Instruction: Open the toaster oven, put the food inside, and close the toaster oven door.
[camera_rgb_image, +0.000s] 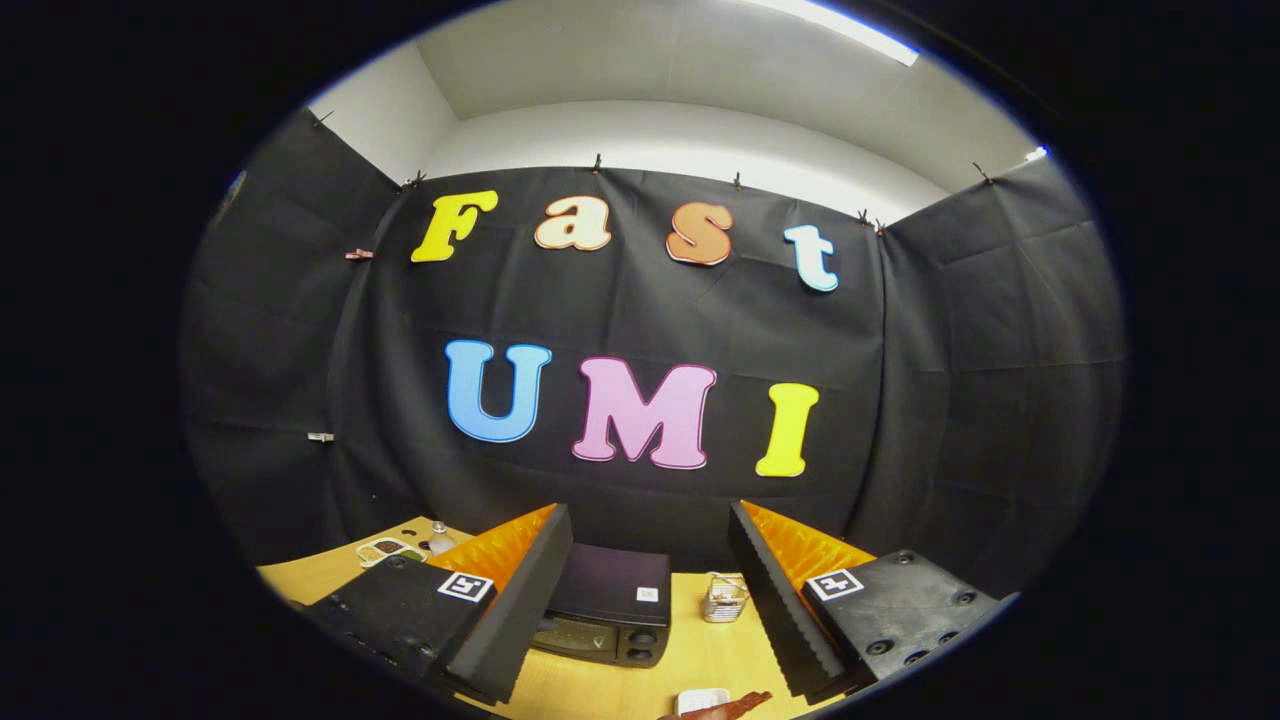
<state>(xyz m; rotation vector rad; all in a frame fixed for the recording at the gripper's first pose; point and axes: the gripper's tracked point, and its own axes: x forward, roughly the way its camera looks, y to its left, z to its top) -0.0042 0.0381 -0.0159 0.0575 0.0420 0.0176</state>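
Observation:
A black toaster oven (605, 605) stands on the wooden table (690, 660), its door closed, just ahead of my fingers and slightly toward the left one. My gripper (650, 530) is held high above the table and stands open, with nothing between its fingers. Below and nearer than the oven, a brown piece of food (735, 707) lies on a small white plate (700, 699), partly cut off from sight.
A small clear jar-like container (725, 597) stands on the table right of the oven. Beyond the left finger lie a small patterned dish (385, 549) and a little bottle (438, 540). Black cloth walls close the booth behind and on both sides.

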